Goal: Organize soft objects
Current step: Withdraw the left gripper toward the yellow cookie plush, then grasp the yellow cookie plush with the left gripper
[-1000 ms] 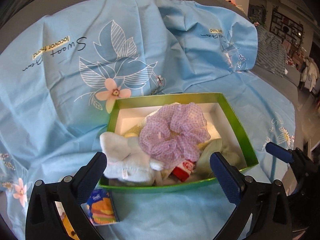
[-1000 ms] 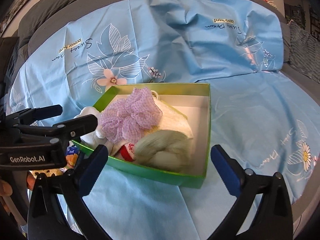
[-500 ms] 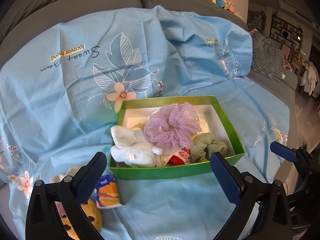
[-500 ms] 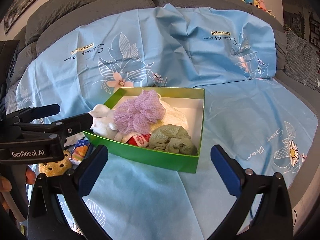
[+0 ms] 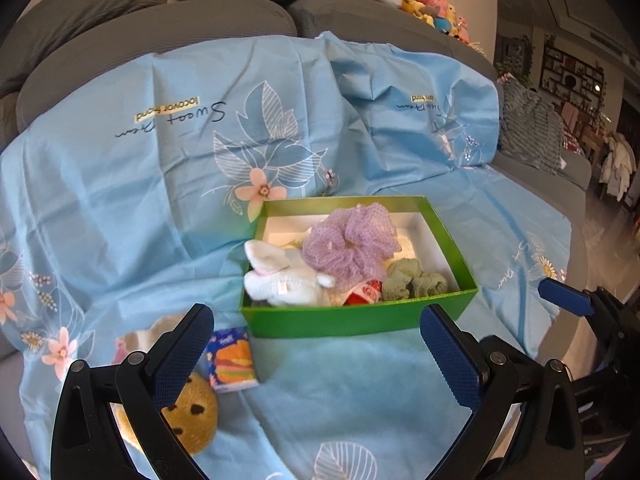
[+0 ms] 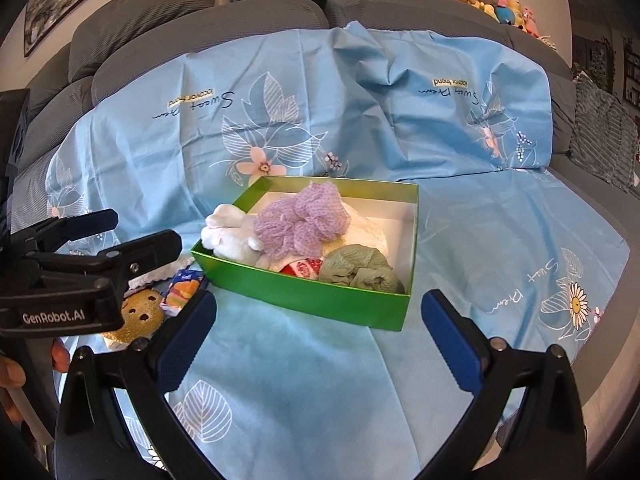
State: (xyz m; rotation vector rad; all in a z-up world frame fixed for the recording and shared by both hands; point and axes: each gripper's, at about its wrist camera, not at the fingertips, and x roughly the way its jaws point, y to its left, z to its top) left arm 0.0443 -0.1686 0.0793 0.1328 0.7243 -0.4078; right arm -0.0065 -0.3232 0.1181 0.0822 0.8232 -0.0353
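left claw (image 5: 316, 344) wide open, holds nothing | right claw (image 6: 318, 320) wide open, holds nothing | green box (image 5: 360, 322) on sofa sheet, piled high | risk: purple scrunchie (image 5: 350, 246) on top may slide off if box gets bumped

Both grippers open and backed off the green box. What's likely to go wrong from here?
1. The purple scrunchie and white plush are heaped above the green box rim; adding another item may spill them.
2. The tissue pack and cookie plush lie partly behind the left gripper finger, so a grab could pinch the blue sheet too.
3. The box sits on loose sheet and may slide if nudged.
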